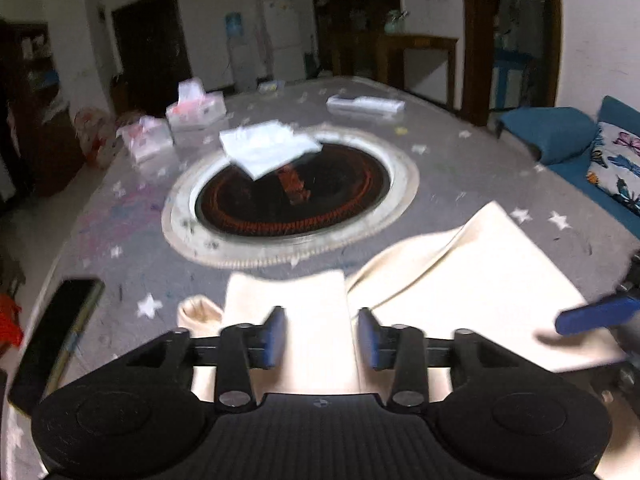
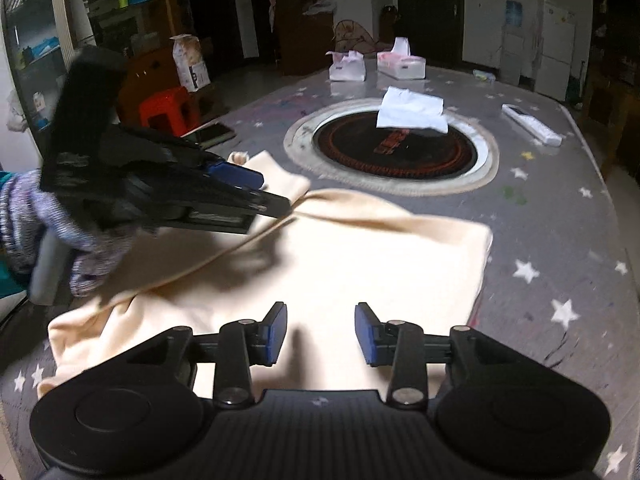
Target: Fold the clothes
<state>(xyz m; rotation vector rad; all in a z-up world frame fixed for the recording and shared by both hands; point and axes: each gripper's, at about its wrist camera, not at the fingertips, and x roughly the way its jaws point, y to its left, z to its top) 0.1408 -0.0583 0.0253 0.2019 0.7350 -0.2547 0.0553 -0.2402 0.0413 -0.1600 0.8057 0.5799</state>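
Both grippers, left (image 1: 322,334) and right (image 2: 321,334), hover with jaws released over the cream garment (image 2: 360,264) lying part-folded on the starred worktop (image 2: 560,240); no writing is legible.

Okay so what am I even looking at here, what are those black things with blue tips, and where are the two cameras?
Those are two hand-held grippers, each with a camera looking along its two blue-padded fingers. One picture is from the left gripper, the other from the right gripper. In the right view you also see the left gripper from the side, held by a gloved hand. Both stand open and hold nothing. Under them lies a cream garment, partly folded, on a grey star-patterned table with a round black burner, a white cloth, tissue packs and a phone.
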